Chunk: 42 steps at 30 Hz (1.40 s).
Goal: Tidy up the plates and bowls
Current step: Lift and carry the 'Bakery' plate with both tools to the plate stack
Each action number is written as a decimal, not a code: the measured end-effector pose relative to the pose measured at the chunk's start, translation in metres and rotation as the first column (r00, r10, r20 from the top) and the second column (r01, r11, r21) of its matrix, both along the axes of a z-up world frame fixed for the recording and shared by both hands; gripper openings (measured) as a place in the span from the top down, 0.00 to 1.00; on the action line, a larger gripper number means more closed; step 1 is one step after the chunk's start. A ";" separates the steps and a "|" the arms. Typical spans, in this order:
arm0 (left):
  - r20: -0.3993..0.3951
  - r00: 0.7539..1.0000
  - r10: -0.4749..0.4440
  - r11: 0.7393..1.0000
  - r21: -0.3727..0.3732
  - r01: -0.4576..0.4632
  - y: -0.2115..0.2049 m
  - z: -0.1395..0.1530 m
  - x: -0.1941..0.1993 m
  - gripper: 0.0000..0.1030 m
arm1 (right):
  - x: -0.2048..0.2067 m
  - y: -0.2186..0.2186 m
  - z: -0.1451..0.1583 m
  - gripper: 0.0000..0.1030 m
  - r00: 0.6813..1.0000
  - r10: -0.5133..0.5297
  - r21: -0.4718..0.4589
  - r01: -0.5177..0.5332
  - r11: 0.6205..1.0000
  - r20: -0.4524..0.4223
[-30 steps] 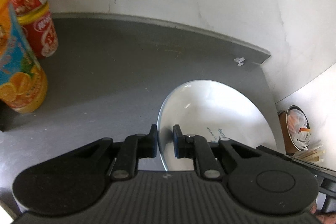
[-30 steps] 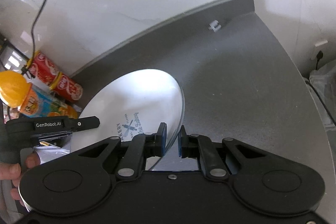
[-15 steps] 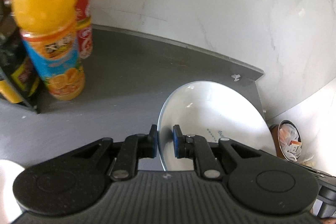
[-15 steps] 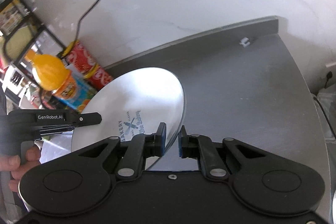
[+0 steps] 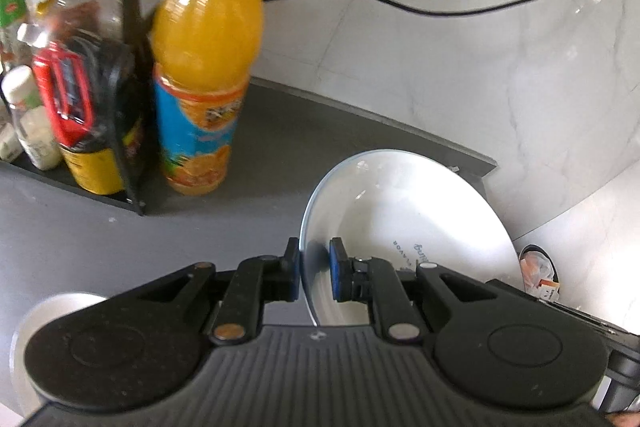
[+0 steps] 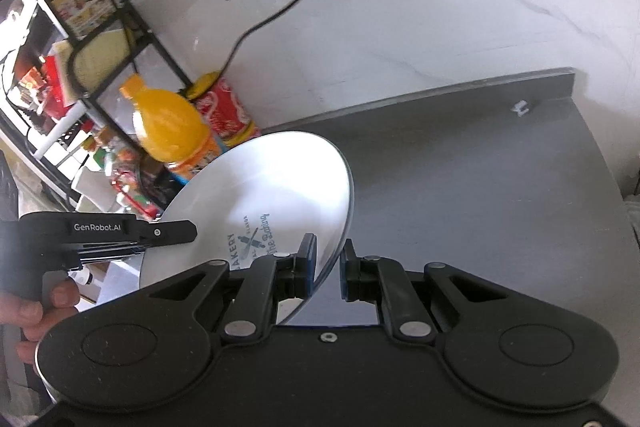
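A: Left gripper (image 5: pixel 314 277) state?
B: Narrow gap, blue pads clamped on the white plate (image 5: pixel 404 211) rim.
A: Right gripper (image 6: pixel 328 267)?
B: Pads straddle the opposite rim; the left pad touches, and I cannot tell whether the right one does.
A: Plate location?
B: Held tilted above the grey counter (image 6: pixel 480 195), near the orange juice bottle (image 5: pixel 204 67).

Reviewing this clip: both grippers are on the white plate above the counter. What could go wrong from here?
1. Both the left gripper and right gripper pinch only the rim of the white plate; uneven motion could twist it loose.
2. The plate is tilted above the grey counter, so a slip may chip it.
3. The orange juice bottle stands close and could be knocked.
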<state>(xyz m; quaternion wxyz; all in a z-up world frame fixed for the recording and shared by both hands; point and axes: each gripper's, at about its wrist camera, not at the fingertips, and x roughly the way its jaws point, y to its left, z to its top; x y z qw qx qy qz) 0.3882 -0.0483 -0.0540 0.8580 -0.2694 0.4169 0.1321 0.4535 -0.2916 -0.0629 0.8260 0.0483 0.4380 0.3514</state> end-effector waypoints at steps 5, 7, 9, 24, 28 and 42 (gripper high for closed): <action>0.012 1.000 0.002 1.000 -0.003 -0.002 0.022 0.007 -0.026 0.88 | -0.023 0.019 0.006 0.89 1.000 0.011 0.000 -0.011 1.000 0.017; 0.019 1.000 0.007 1.000 -0.010 -0.007 0.033 0.008 -0.037 0.88 | -0.034 0.027 0.008 0.88 1.000 0.016 0.011 -0.016 1.000 0.023; 0.022 1.000 0.009 1.000 -0.017 -0.009 0.041 0.010 -0.048 0.88 | -0.044 0.035 0.009 0.88 0.999 0.019 0.014 -0.020 1.000 0.032; 0.008 1.000 0.005 1.000 -0.031 -0.005 0.094 -0.005 -0.115 0.88 | -0.109 0.083 -0.006 0.87 0.998 0.057 -0.003 -0.057 0.998 0.015; -0.002 1.000 0.011 0.999 -0.045 -0.011 0.104 -0.018 -0.132 0.88 | -0.126 0.093 -0.014 0.87 0.998 0.067 -0.023 -0.067 0.997 0.018; -0.075 0.997 0.010 0.997 -0.078 -0.016 0.127 -0.061 -0.177 0.88 | -0.162 0.117 -0.048 0.87 0.995 0.087 -0.078 -0.091 0.993 -0.054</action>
